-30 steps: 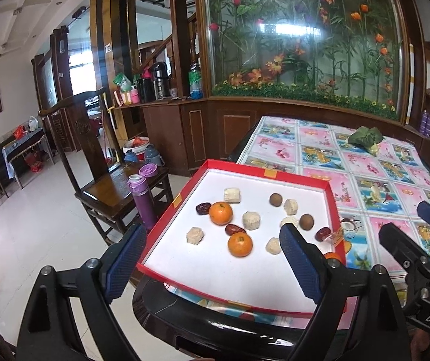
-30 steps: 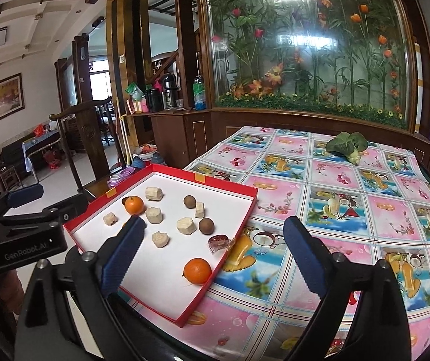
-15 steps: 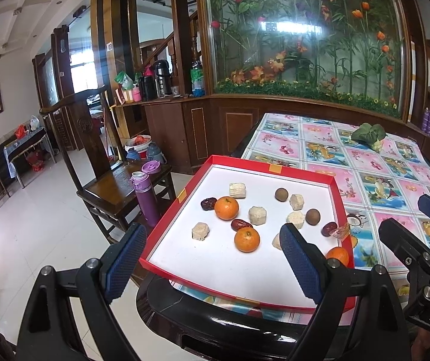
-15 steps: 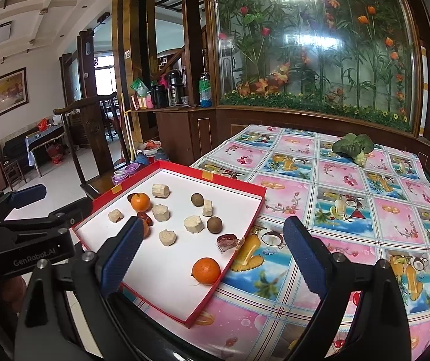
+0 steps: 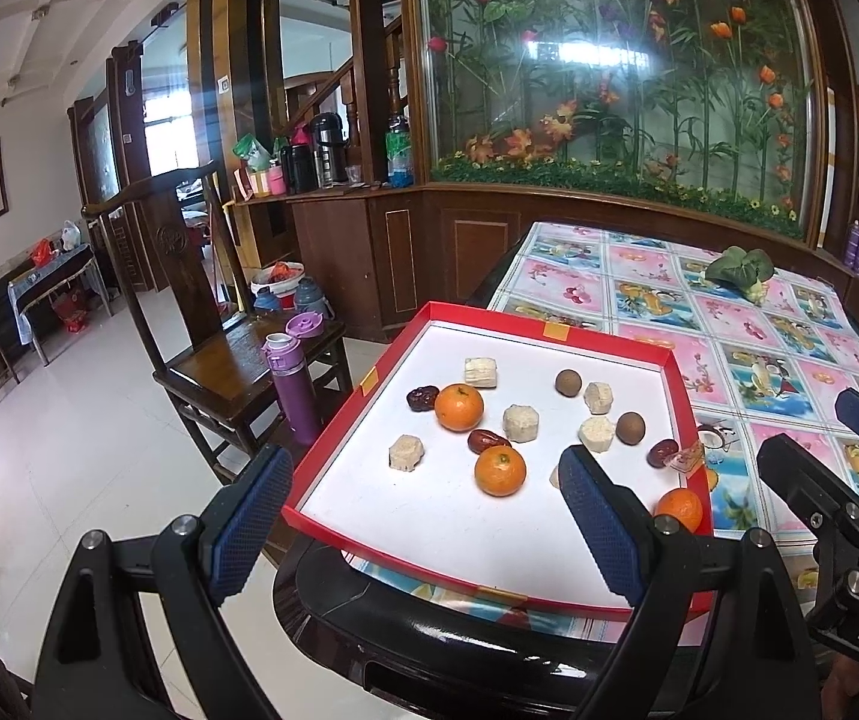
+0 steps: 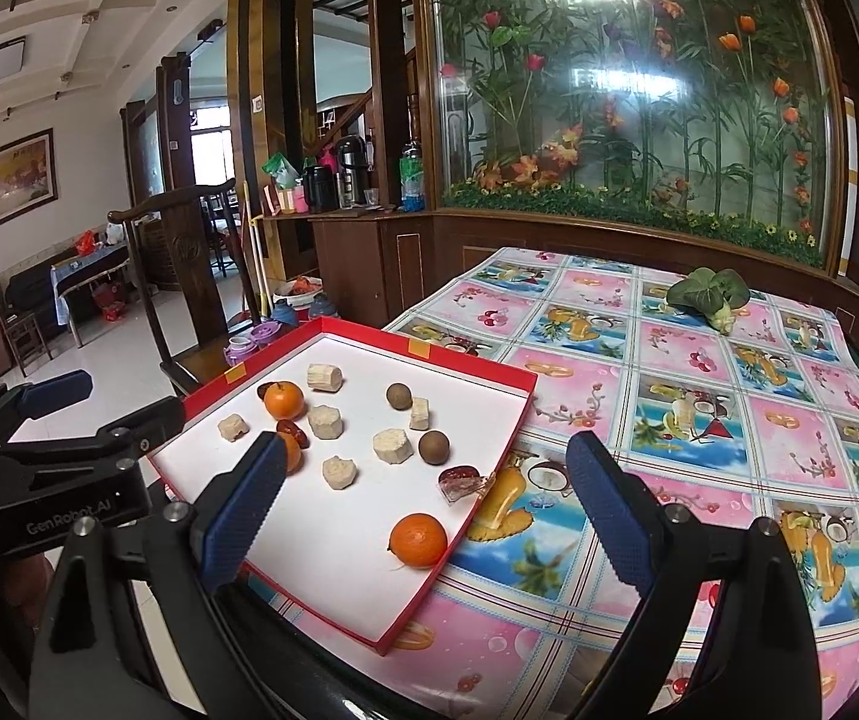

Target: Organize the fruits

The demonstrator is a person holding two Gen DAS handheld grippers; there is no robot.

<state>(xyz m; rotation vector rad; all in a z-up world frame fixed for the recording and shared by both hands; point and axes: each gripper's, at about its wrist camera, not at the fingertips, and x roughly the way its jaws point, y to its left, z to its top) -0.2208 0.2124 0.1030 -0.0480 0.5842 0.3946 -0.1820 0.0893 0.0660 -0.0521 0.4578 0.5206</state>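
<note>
Both views closer to red tray [image 6: 492, 373] than a second ago; left gripper [image 5: 423, 519] and right gripper [image 6: 423, 507] spread wide, empty. Oranges [image 6: 418, 540], dates, longans lie mixed, unsorted.

Tray [image 5: 678, 387]: red card rim, matt white floor
Counter [image 6: 699, 414]: glossy printed oilcloth
Tongs pads [image 5: 594, 525]: blue, rough-textured
</note>
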